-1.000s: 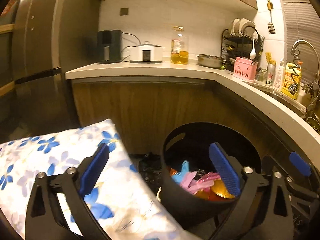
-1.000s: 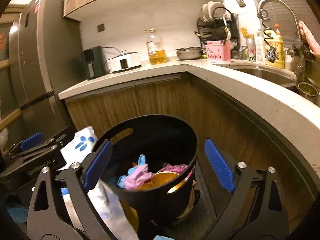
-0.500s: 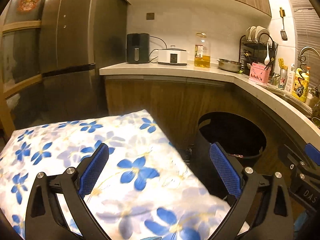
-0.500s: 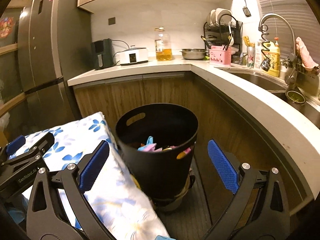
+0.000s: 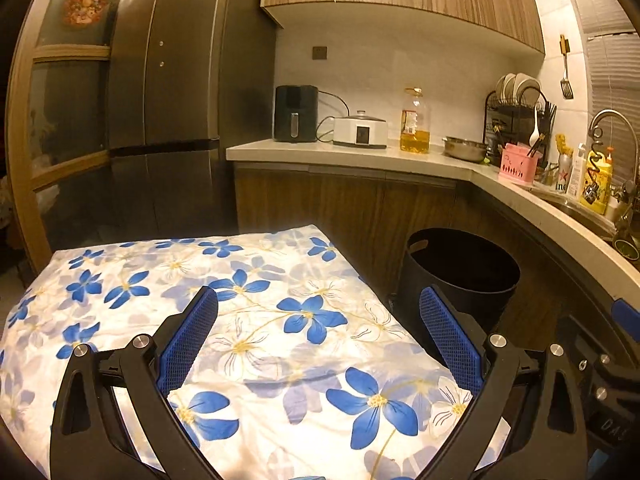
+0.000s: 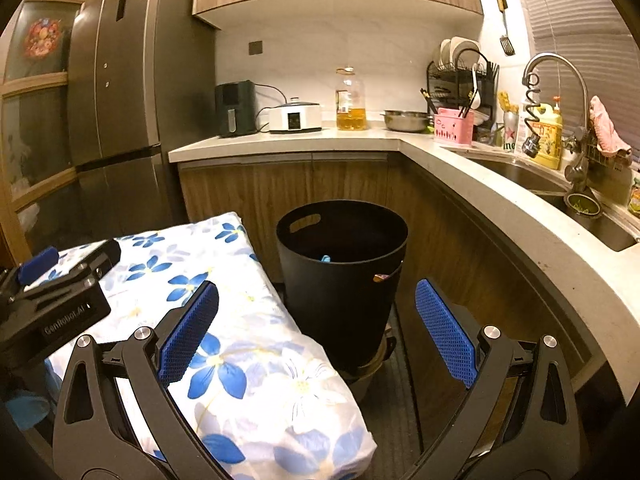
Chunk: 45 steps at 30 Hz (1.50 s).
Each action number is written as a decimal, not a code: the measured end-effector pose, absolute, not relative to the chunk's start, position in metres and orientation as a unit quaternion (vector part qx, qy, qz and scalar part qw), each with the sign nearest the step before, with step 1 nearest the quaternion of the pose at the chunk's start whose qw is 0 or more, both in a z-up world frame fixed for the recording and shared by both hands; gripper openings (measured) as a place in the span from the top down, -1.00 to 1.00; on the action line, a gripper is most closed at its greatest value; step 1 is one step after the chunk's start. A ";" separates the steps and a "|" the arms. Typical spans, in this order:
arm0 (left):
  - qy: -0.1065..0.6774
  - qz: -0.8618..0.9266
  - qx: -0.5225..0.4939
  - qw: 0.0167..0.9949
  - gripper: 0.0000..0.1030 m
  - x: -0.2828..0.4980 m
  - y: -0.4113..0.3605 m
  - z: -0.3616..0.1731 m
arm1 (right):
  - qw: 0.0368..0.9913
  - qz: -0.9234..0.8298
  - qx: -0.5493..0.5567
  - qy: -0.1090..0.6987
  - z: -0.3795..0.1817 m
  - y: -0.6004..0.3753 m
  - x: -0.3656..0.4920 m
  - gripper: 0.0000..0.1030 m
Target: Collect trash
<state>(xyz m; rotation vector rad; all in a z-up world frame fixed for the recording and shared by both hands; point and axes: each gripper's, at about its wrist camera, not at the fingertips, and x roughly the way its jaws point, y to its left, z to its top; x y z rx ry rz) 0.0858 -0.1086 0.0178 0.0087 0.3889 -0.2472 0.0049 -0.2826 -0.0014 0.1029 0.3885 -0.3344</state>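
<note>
Trash bin check: both grippers empty and held clear

Trash (image 6: 326, 258) is being seen only as a blue scrap low inside the black bin (image 6: 340, 272), with a small orange piece poking through the bin's right handle slot; the rest of the contents are being hidden by the wall. The bin is being kept on the floor against the cabinet (image 6: 280, 188), just beside the flowered cushion (image 5: 248, 320).

Step in hand, as judged: more trash is being looked for. No loose trash is being shown on the cushion or the floor, so a wider look should be taken before any reach is made. A small item should be taken at its middle, between the pads, and released only once it is over the bin opening. The cushion cover should be kept out of the jaws.

Pose: the left gripper (image 5: 320, 340) is being held above the cushion, pointing toward the cabinet, with its jaws spread wide and nothing between them. The right gripper (image 6: 316, 328) is being held level, aimed at the bin, its jaws equally wide and empty. The left gripper's body is being shown at the left edge of the right view, so both are being kept side by side.
</note>
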 end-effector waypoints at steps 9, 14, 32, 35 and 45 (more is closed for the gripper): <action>0.181 -0.128 0.011 0.975 -0.88 0.063 -0.106 0.026 | 0.968 -0.169 0.049 0.180 0.007 -0.273 -0.017 -0.89; 0.180 -0.133 0.009 0.975 -0.88 0.056 -0.104 0.028 | 0.969 -0.173 0.047 0.171 0.012 -0.270 -0.026 -0.89; 0.179 -0.129 0.009 0.975 -0.88 0.051 -0.098 0.033 | 0.971 -0.168 0.044 0.166 0.019 -0.262 -0.030 -0.89; 0.179 -0.130 0.009 0.975 -0.88 0.051 -0.098 0.032 | 0.971 -0.168 0.044 0.167 0.019 -0.262 -0.029 -0.89; 0.180 -0.128 0.008 0.975 -0.88 0.051 -0.098 0.031 | 0.971 -0.166 0.043 0.167 0.020 -0.261 -0.027 -0.89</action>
